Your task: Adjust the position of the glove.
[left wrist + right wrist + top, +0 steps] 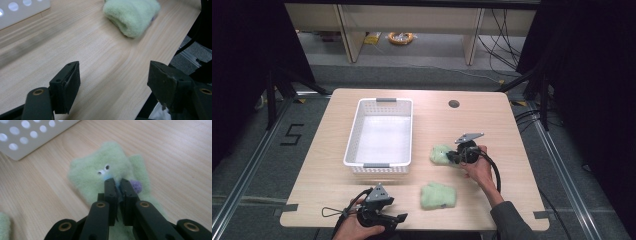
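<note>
From the high view I see the right gripper right of centre in the frame, its jaws set on the right-hand edge of a pale green fuzzy sock that lies on the wooden surface. A second green sock lies lower in the frame, near the bottom edge of the surface and apart from the first. The white basket stands left of centre, with nothing in it that I can make out. My left gripper sits at the bottom left of the frame, at the near edge of the surface, touching neither sock.

In the left gripper view the jaws stand spread wide with only bare wood between them. The second sock lies at the top of the frame, right of centre, well beyond the tips. A corner of the basket shows at the upper left.

In the right gripper view the jaws are pressed nearly together in the middle of the frame, pinching a fold of the first sock. That sock lies flat on the wood and carries two small eyes and a purple tuft just right of the jaw tips. The basket's perforated wall fills the upper left corner, and a sliver of the other sock shows at the lower left edge.
</note>
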